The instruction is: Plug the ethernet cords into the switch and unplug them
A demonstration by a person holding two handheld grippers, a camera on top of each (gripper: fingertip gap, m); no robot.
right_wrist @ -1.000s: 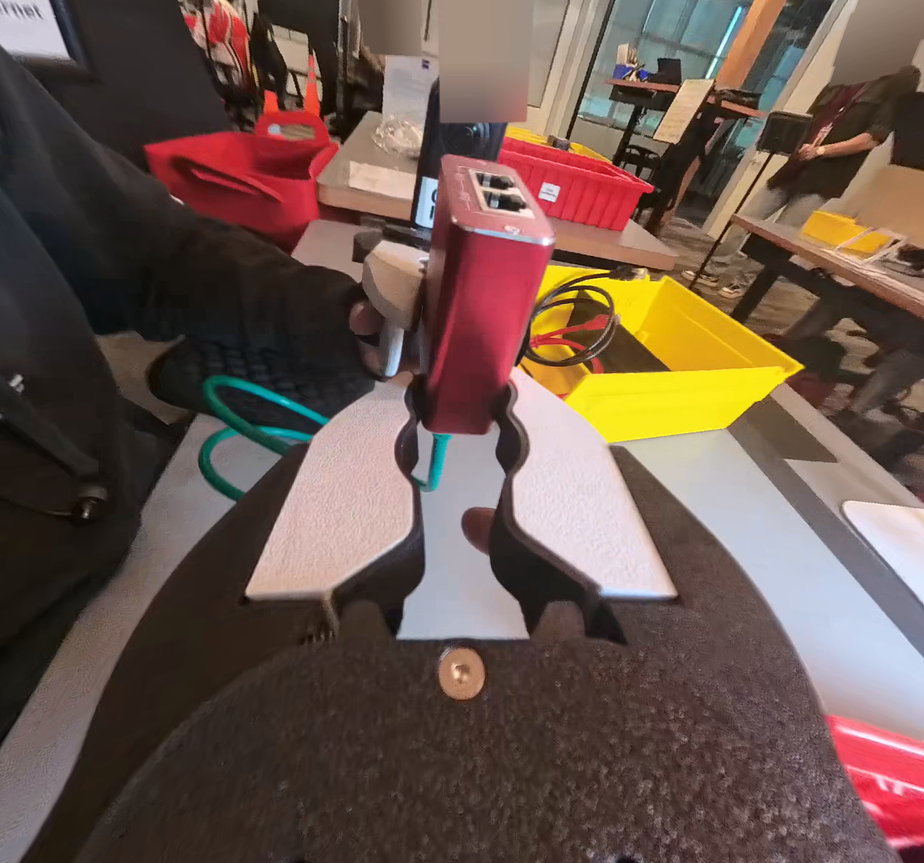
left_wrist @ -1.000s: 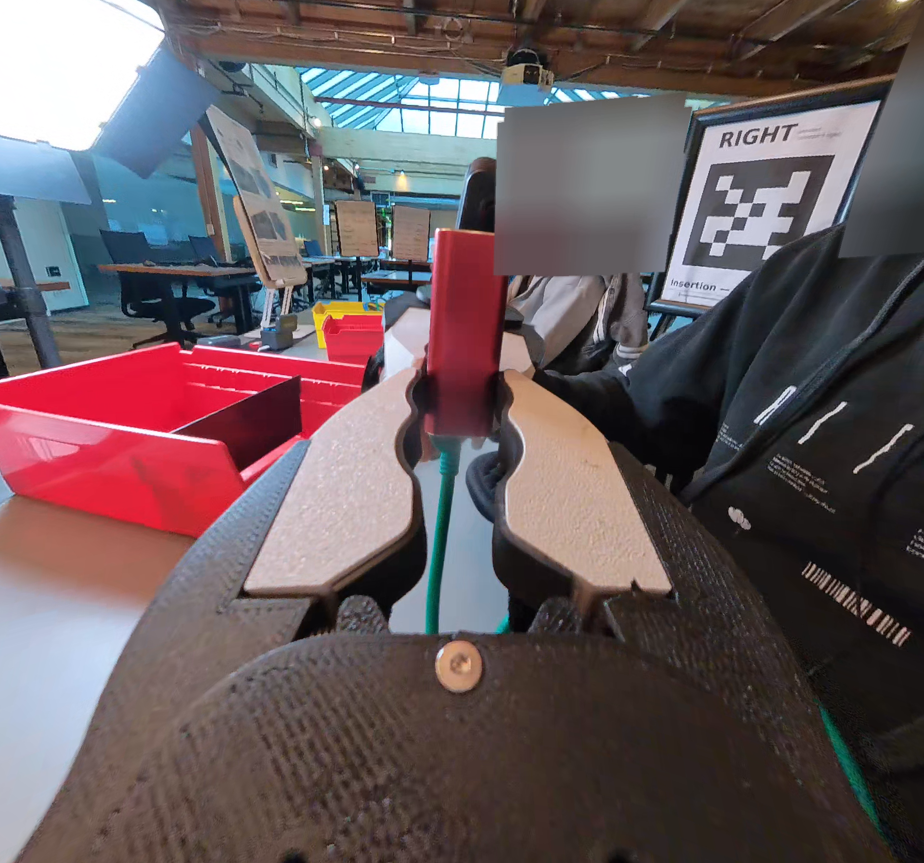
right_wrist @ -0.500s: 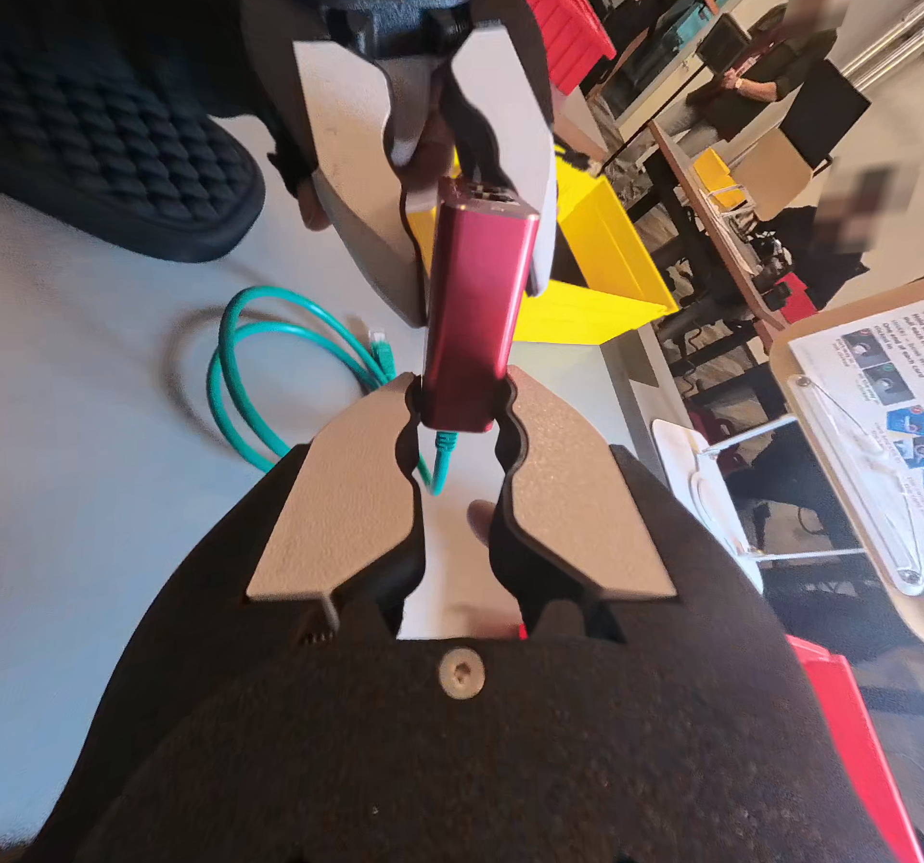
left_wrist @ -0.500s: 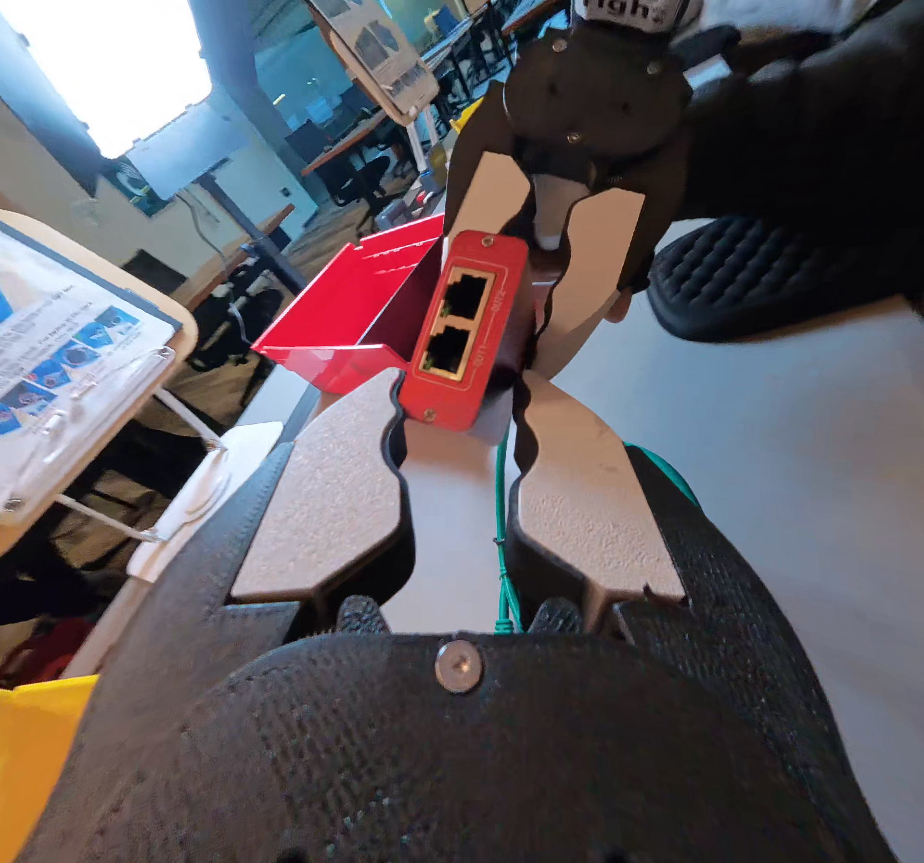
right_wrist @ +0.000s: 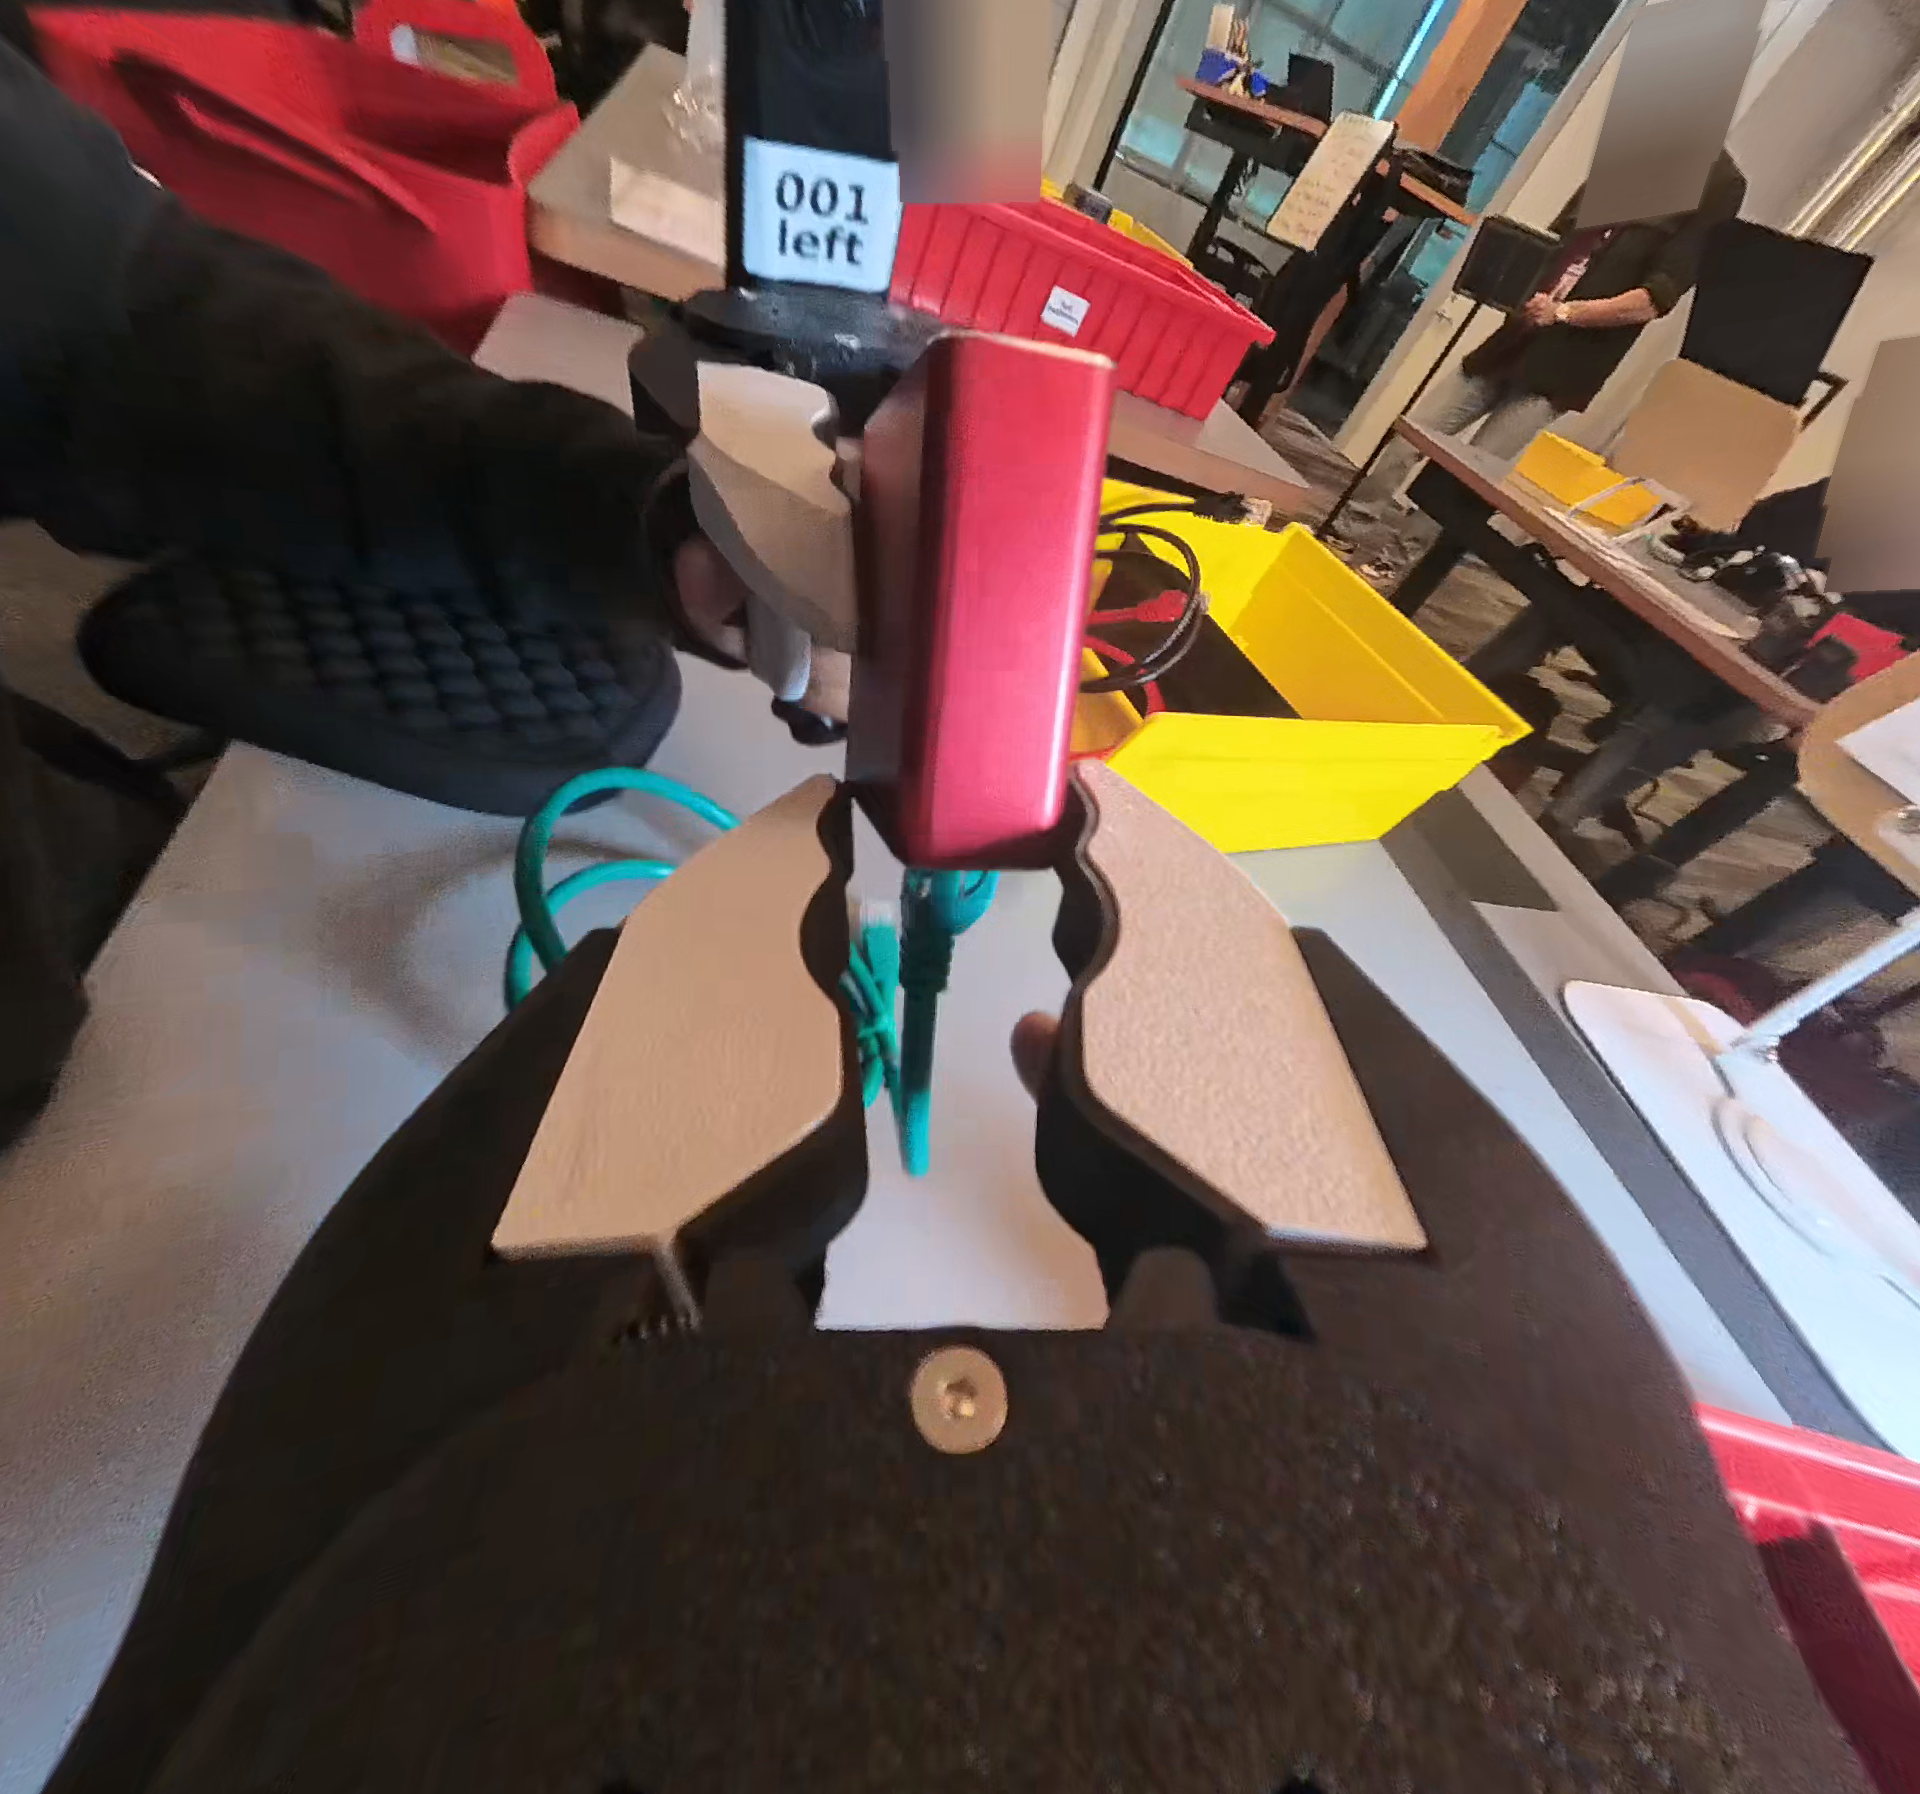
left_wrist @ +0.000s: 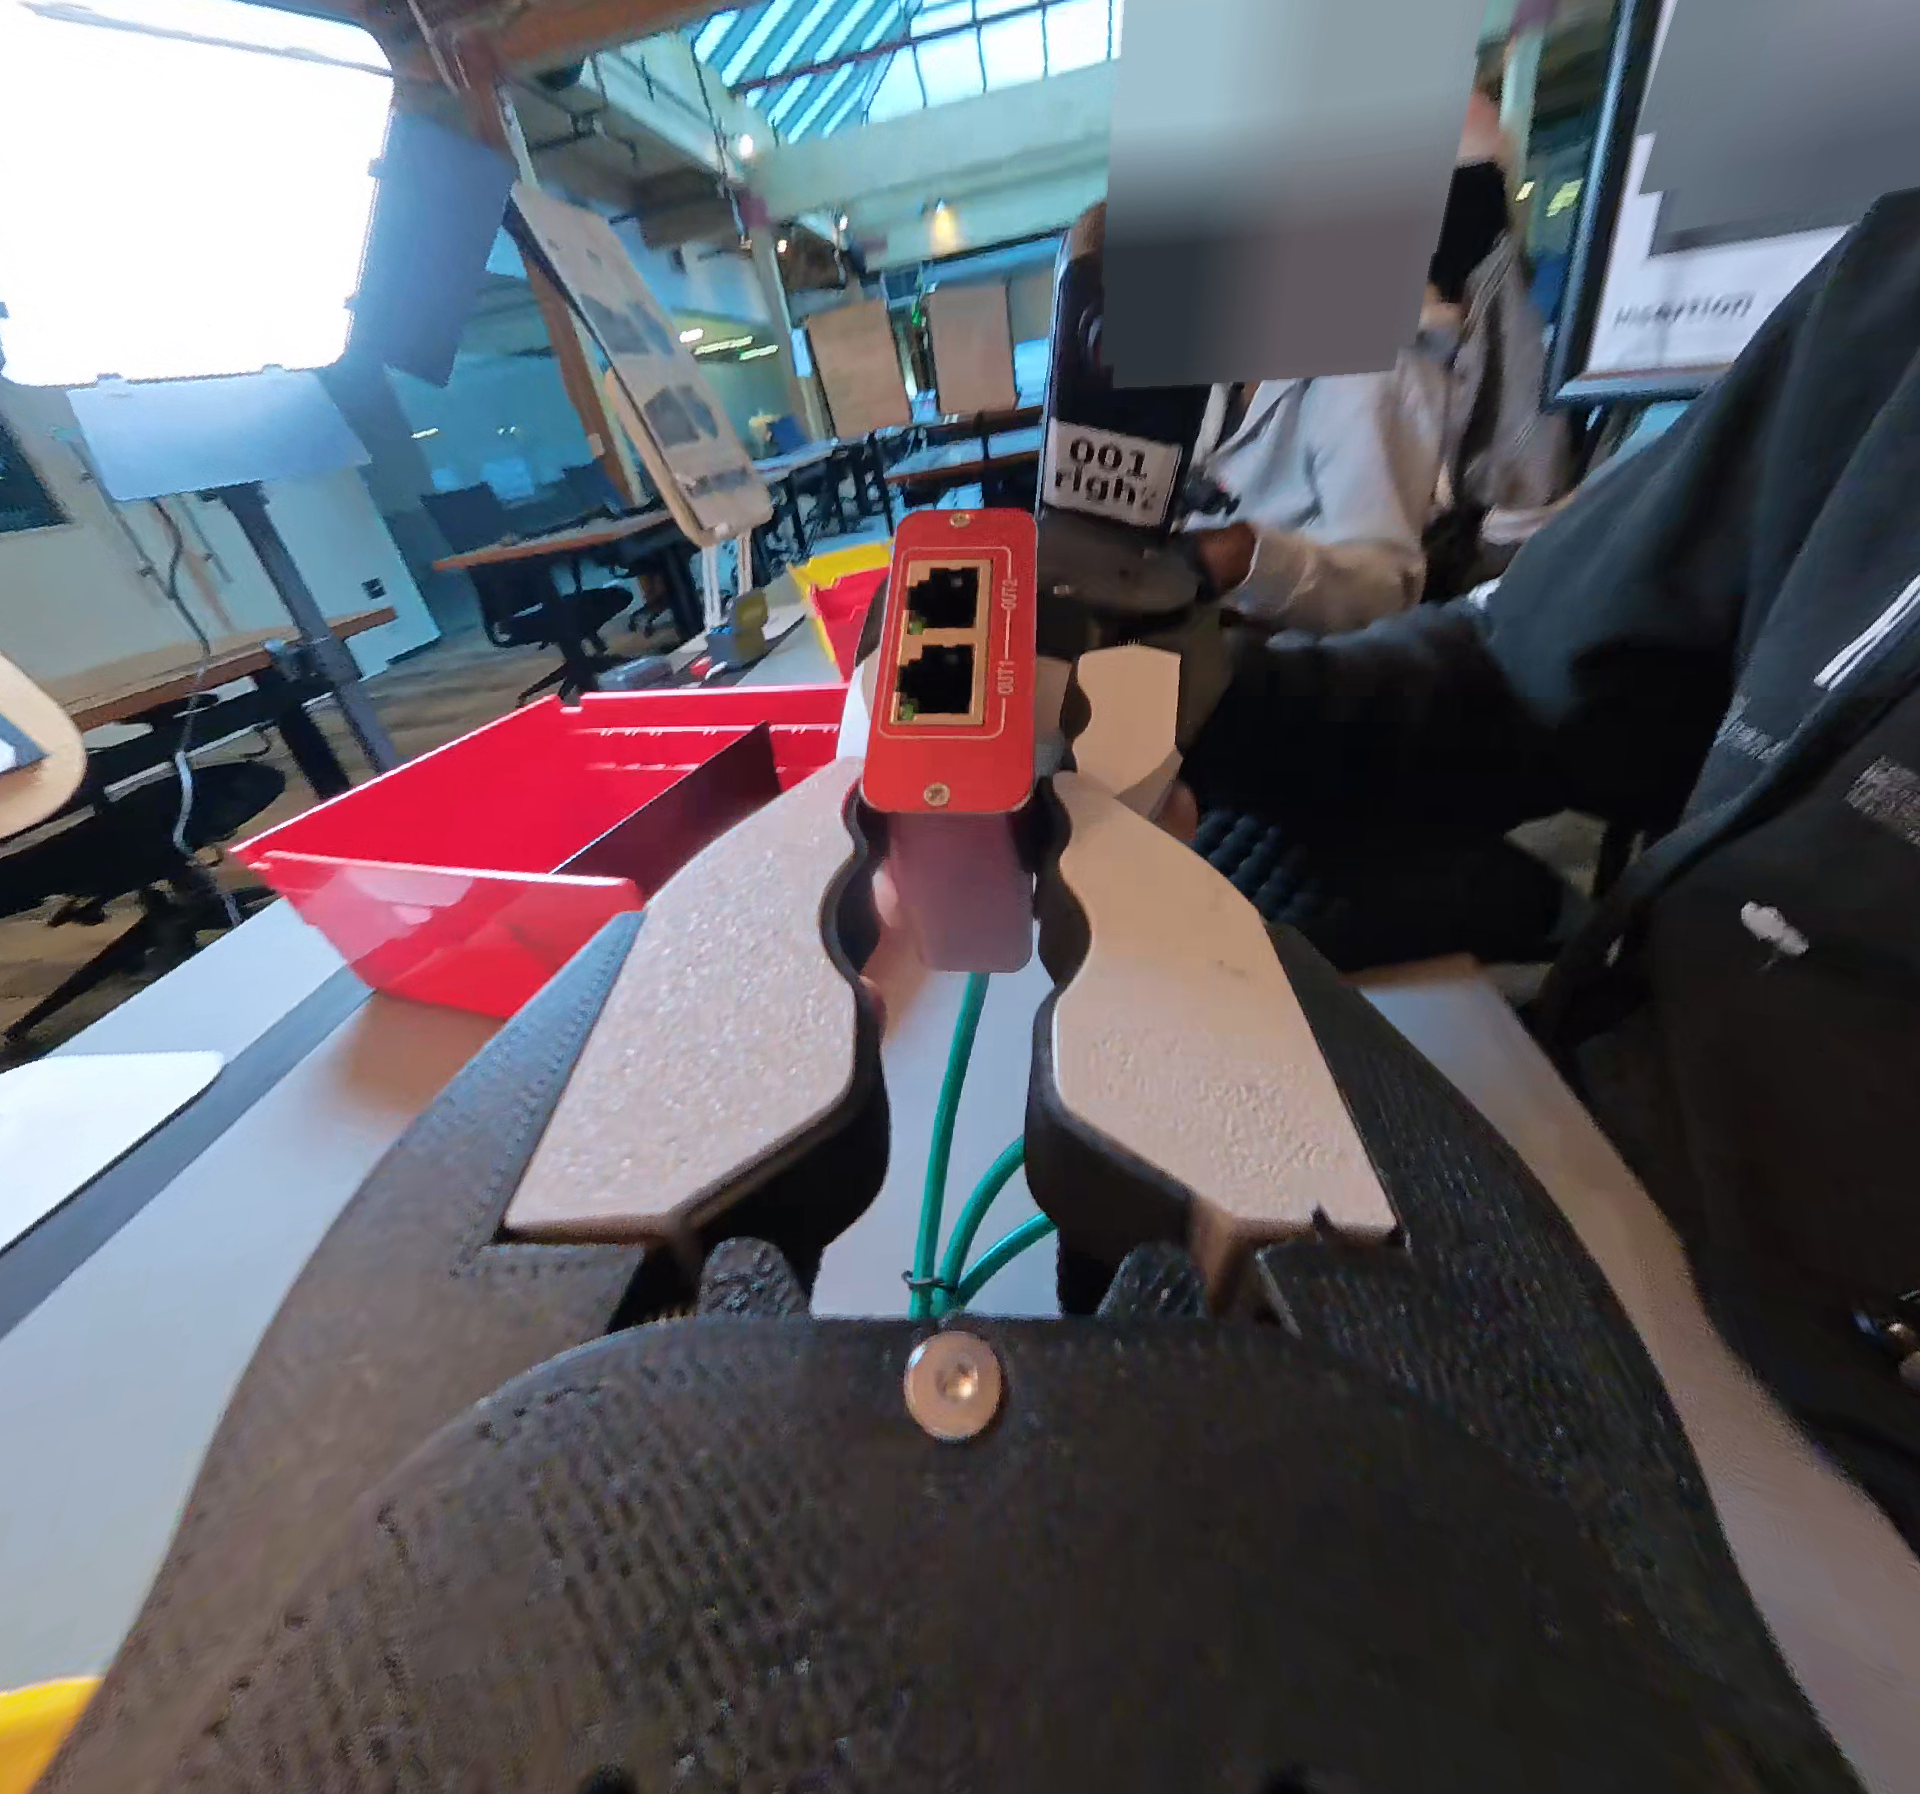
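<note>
The red switch (left_wrist: 951, 664) is held upright above the grey table (right_wrist: 260, 1017) by both grippers. In the left wrist view its end face with two empty ports faces the camera, and my left gripper (left_wrist: 951, 809) is shut on its lower part. In the right wrist view I see its plain side (right_wrist: 987, 601), with my right gripper (right_wrist: 961, 799) shut on its bottom end. A green ethernet cord (left_wrist: 951, 1100) runs up into the switch's underside. Its coil (right_wrist: 582, 851) lies on the table, and a loose plug (right_wrist: 878, 934) hangs beside the plugged one.
A red bin (left_wrist: 540, 809) stands at the left of the table. A yellow bin (right_wrist: 1299, 736) with black cables sits to the right, a red bin corner (right_wrist: 1818, 1516) near my right gripper. The person's black sleeve (left_wrist: 1558, 684) is close. A white stand base (right_wrist: 1714, 1069) lies right. The tips of both grippers are at nearly the same place.
Both grippers tipped the switch down towards the table and raised it again. The port face now points at the left camera instead of the narrow side. Both holds stayed.
</note>
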